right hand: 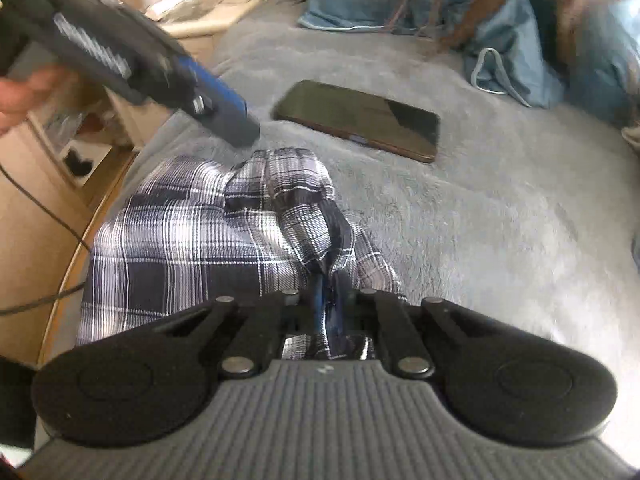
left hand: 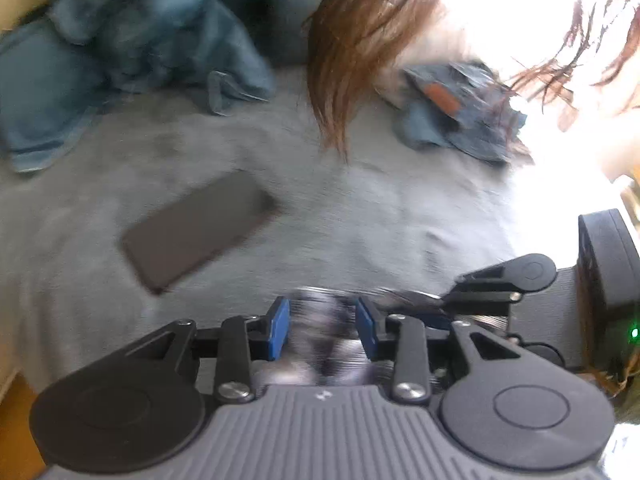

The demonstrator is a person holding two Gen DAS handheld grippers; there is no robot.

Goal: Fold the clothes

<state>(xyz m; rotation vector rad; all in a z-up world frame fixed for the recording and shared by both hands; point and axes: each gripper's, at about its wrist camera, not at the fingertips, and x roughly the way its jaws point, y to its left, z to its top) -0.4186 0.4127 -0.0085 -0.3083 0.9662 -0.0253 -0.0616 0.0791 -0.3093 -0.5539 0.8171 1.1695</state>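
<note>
So we're at the grab-the-edges step. The plaid shirt (right hand: 192, 232) lies bunched on the grey blanket (right hand: 480, 220), just on the near side of the phone (right hand: 360, 120). Right gripper (right hand: 328, 304) is clamped on a fold of it. Left gripper (left hand: 322, 326) has plaid between its pads (left hand: 280, 328), jaws parted, so I can't tell if it's gripping. Next, I'd guess: secure that corner, then lift and spread.

We see a plaid garment (right hand: 192, 232), dark navy and white, lying rumpled near the edge of a grey fleecy bed cover (right hand: 480, 220). One part spreads fairly flat; another bunches into a raised, twisted ridge. Farther back lie crumpled blue denim clothes (right hand: 520, 40) in a heap.
</note>
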